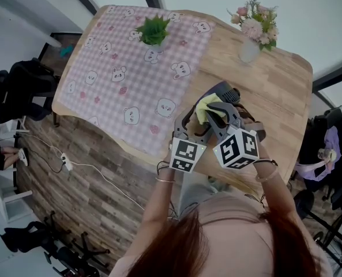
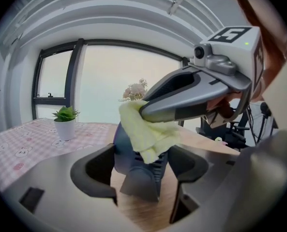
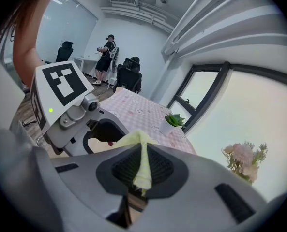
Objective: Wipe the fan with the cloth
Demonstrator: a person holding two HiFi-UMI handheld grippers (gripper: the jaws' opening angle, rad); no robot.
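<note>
A dark blue fan (image 1: 226,90) stands on the wooden table (image 1: 274,85) near its front right. In the left gripper view the fan (image 2: 138,178) fills the gap between my left gripper's (image 2: 141,170) two pads, which press against its sides. My right gripper (image 2: 144,112) comes in from the upper right, shut on a folded yellow cloth (image 2: 150,129) that lies against the top front of the fan. In the right gripper view the cloth (image 3: 133,139) is pinched between that gripper's (image 3: 142,175) jaws. From the head view both grippers, left (image 1: 196,126) and right (image 1: 221,115), meet at the cloth (image 1: 207,105).
A pink checked tablecloth (image 1: 130,68) covers the table's left half, with a small potted plant (image 1: 153,30) on it. A vase of flowers (image 1: 252,30) stands at the far right. Office chairs (image 1: 21,88) flank the table, and a person (image 3: 106,52) stands far back.
</note>
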